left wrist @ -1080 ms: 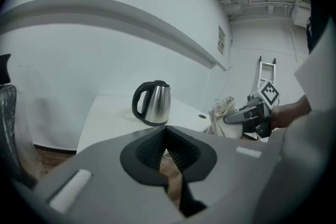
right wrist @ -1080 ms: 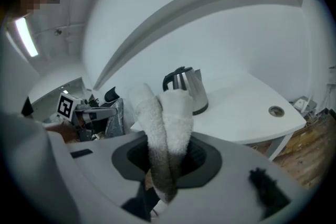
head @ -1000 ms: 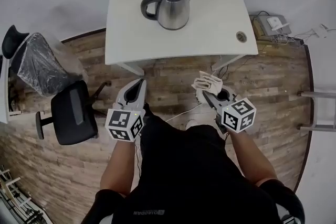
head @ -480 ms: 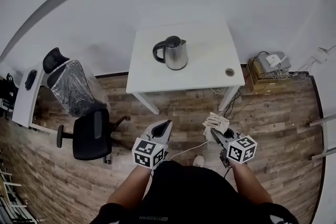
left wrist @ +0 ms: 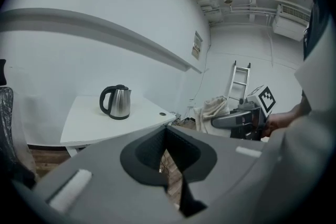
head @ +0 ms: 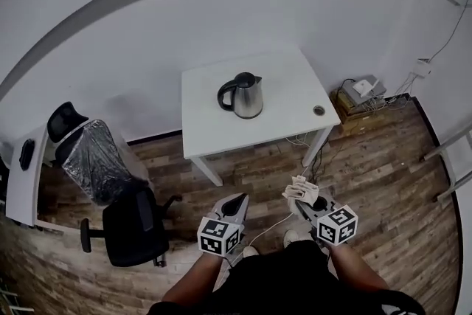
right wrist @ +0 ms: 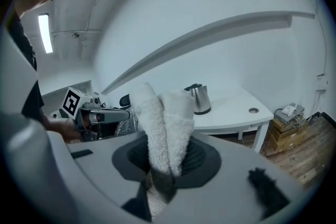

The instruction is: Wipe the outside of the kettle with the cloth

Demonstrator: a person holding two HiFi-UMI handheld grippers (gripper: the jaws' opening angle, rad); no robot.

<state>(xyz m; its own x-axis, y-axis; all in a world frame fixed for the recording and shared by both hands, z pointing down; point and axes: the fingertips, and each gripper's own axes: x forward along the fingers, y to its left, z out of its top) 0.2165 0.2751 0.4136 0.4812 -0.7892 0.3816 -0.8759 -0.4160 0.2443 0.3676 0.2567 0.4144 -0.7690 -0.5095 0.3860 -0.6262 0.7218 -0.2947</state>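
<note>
Right gripper view is showing the right gripper (right wrist: 167, 157) clamping a folded white cloth (right wrist: 168, 113) between its jaws. The roll is sticking out forward, so a soft pad is leading, likely in readiness for wiping. Just to its left, the left gripper (left wrist: 166, 132) is carrying nothing, its jaws resting together, probably kept free to steady the kettle. Both are hanging over the wooden floor (head: 369, 158), well apart from the worktop (head: 214, 130). Far ahead, the kettle (head: 245, 94) is standing upright near the worktop's middle, handle pointing left, untouched.
</note>
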